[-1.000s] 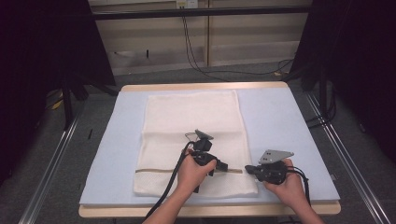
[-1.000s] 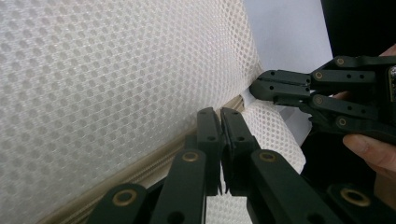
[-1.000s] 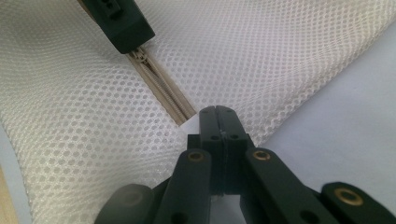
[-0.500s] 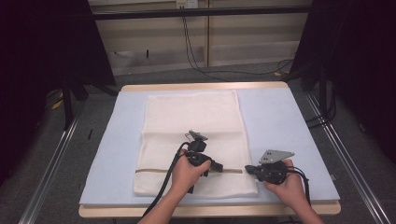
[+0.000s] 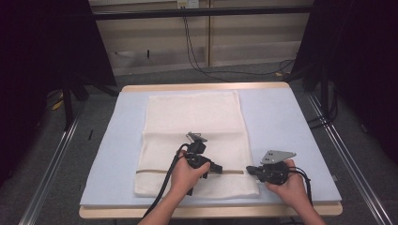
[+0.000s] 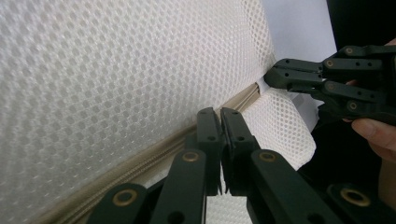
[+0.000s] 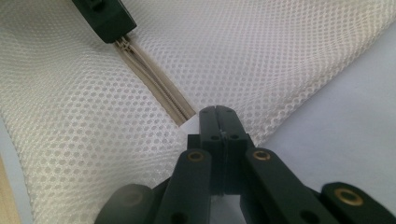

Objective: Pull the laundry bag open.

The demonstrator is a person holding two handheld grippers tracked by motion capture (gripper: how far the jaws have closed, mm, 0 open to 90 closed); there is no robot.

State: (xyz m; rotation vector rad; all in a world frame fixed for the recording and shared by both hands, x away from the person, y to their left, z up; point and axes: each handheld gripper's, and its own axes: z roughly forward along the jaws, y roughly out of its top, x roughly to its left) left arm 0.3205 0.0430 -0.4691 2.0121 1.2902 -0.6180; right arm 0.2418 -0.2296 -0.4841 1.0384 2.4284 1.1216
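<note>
Left claw point(image 5: 217, 168) has slid right along the zipper point(image 5: 155, 171).
Both claws are pinched shut on the mesh bag point(image 5: 192, 117) on the table's near side, right claw point(image 5: 249, 170) at its corner; next, pull the slider to the end.

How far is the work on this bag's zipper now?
Done: the mesh bag lies flat and both grips are set. In hand: the left tool is shut on the zipper close to its right end, and the right tool pinches the bag's edge just beyond it. Left: probably the run along nearly the whole zipper toward the left side.
</note>
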